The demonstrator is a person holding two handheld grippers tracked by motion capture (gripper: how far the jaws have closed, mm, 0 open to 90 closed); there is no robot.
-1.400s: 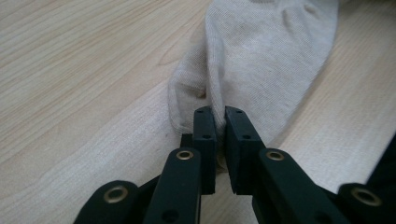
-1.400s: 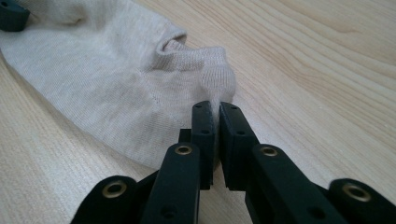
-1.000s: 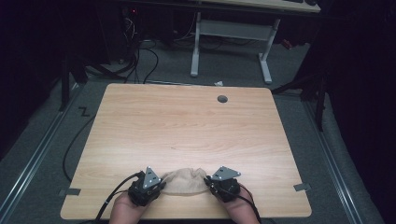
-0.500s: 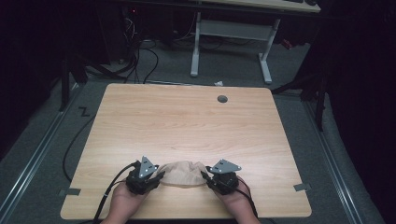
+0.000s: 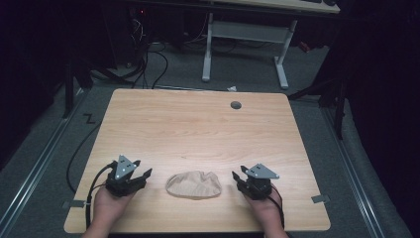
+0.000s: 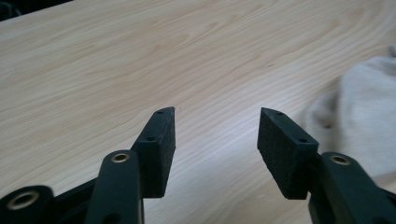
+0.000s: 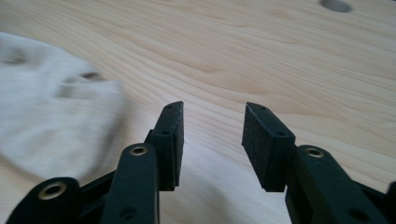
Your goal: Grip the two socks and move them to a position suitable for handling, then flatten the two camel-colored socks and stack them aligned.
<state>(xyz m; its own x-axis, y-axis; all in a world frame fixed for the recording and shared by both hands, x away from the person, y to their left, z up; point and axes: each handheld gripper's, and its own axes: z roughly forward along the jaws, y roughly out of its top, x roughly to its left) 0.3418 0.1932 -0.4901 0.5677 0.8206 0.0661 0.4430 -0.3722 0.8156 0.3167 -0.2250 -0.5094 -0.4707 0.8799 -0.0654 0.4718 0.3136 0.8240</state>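
A crumpled beige cloth (image 5: 193,184) lies on the wooden table (image 5: 198,129) near its front edge, between my two grippers. My left gripper (image 5: 143,174) stands to the cloth's left, clear of it; its jaws have just been opening and hold nothing. In the left gripper view the left gripper (image 6: 216,128) is over bare wood, with the cloth (image 6: 359,116) off to the right. My right gripper (image 5: 236,176) is just right of the cloth, its jaws also just opened and empty. The right gripper view has the right gripper (image 7: 213,123) over wood and the cloth (image 7: 51,98) at the left.
A round grey grommet (image 5: 236,105) sits in the table near its far edge. Beyond the table stand a white desk frame (image 5: 246,44) and loose cables on a dark floor. Tape tabs mark the table's front corners (image 5: 320,199).
Both grippers let go of the cloth and drew apart, the left one leftward and the right one rightward. The cloth now lies free in a rounder heap.
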